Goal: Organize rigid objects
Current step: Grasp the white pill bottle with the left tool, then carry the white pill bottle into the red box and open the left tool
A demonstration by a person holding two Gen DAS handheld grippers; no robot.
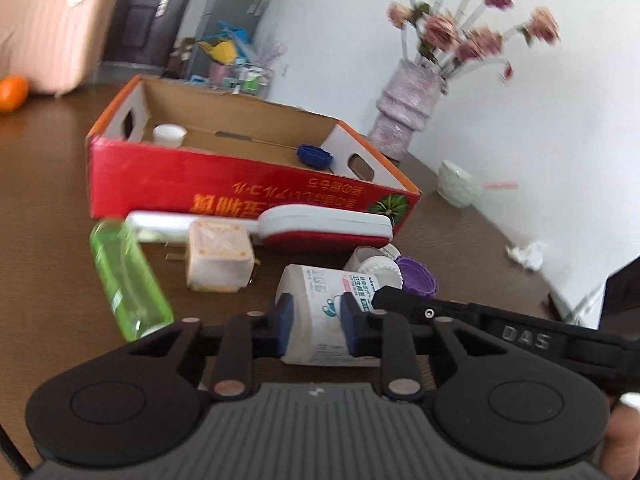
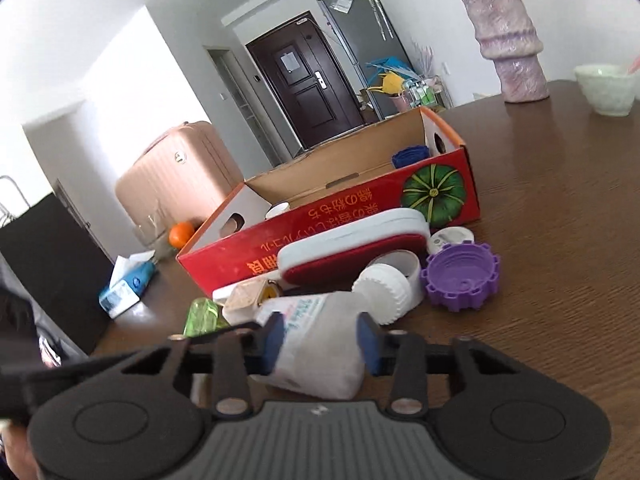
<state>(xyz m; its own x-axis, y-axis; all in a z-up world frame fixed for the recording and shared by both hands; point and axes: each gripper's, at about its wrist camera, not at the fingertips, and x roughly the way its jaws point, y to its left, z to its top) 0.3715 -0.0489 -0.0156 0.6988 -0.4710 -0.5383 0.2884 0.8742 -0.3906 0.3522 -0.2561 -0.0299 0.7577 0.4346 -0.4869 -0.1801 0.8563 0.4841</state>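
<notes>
A white labelled bottle lies on its side on the brown table, its ribbed white cap to the right. My left gripper has its blue pads against the bottle's two sides. My right gripper straddles the same bottle with small gaps at the pads. An open red cardboard box behind holds a white cup and a blue cap. Before it lie a red-and-white case, a pale cube, a green bottle and a purple cap.
A purple vase with flowers and a pale green bowl stand at the back right by the wall. Crumpled tissue lies near the table edge. An orange sits far left. A tissue pack lies left.
</notes>
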